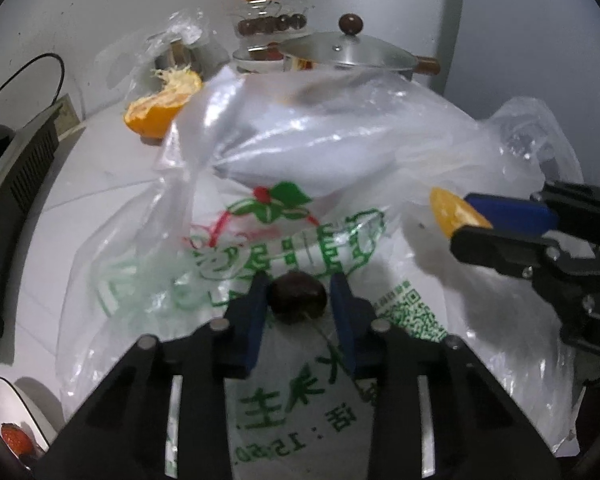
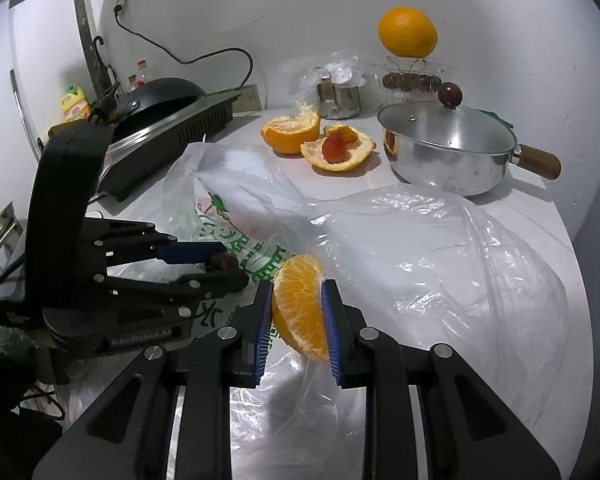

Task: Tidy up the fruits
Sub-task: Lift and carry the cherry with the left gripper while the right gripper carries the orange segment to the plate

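The white counter (image 2: pixel 500 216) carries everything, and most of its near half is covered by a crumpled clear plastic bag (image 2: pixel 420 264) with green printing on its left part. At the far left sits a black cooktop (image 2: pixel 172 128) with a dark domed lid on it. At the far right stands a steel pot (image 2: pixel 448 156) with a lid, a dark round knob and a wooden handle pointing right. Behind the pot, against the wall, a whole orange (image 2: pixel 407 32) rests on top of a clear container (image 2: pixel 412 78) holding dark round fruits. Left of that container stands a small steel cup (image 2: pixel 338 98) with plastic wrap bunched on it. Between the cup and the pot lie opened orange peels (image 2: pixel 312 140), and a small red fruit (image 2: pixel 335 148) rests in the nearer peel.

The left tool (image 1: pixel 299 292) hangs over the printed part of the bag, its blue pads clamped on a small dark round fruit (image 1: pixel 298 298) with a thin stem hanging below it. The right tool (image 2: pixel 297 308) is just right of it, above the bag, its pads pressed together on an orange segment (image 2: pixel 300 304) held upright, peeled face toward the camera. At the near left edge of the left wrist view, a white dish (image 1: pixel 4 412) holds another red fruit (image 1: pixel 16 438).
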### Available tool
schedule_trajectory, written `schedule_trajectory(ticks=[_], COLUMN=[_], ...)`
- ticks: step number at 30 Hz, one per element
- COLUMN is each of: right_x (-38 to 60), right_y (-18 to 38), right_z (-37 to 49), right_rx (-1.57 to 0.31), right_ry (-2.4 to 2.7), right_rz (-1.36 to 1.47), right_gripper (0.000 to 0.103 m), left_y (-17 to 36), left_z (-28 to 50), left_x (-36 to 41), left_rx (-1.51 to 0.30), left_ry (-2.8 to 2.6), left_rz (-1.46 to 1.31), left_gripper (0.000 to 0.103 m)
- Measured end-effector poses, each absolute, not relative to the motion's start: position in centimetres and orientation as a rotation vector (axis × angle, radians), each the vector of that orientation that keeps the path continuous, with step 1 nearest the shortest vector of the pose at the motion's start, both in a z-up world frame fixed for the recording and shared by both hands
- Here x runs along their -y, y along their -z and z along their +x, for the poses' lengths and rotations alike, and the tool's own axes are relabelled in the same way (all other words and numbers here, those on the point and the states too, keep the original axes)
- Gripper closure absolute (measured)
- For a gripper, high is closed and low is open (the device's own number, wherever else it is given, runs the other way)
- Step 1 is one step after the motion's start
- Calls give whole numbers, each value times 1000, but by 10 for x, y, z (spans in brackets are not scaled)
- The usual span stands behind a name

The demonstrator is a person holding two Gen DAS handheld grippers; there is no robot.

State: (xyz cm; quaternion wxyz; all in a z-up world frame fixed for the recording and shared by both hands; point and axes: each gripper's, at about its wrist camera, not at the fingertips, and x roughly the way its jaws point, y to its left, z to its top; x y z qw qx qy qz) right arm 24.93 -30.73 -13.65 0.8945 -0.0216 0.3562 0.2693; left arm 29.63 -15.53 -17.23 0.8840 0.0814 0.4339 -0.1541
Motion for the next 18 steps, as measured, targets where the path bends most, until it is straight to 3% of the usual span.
schedule_trajectory(ticks=[18], right_x=[293], right_y=[118], right_z=[233], right_rx=[-707], right_ry=[-550], right_rz=[-77], right_gripper=[77], left_y=[140], left_z=[262], left_x=[149], left_rx=[-832], left_ry=[364], left_rz=[149], left_gripper=[73])
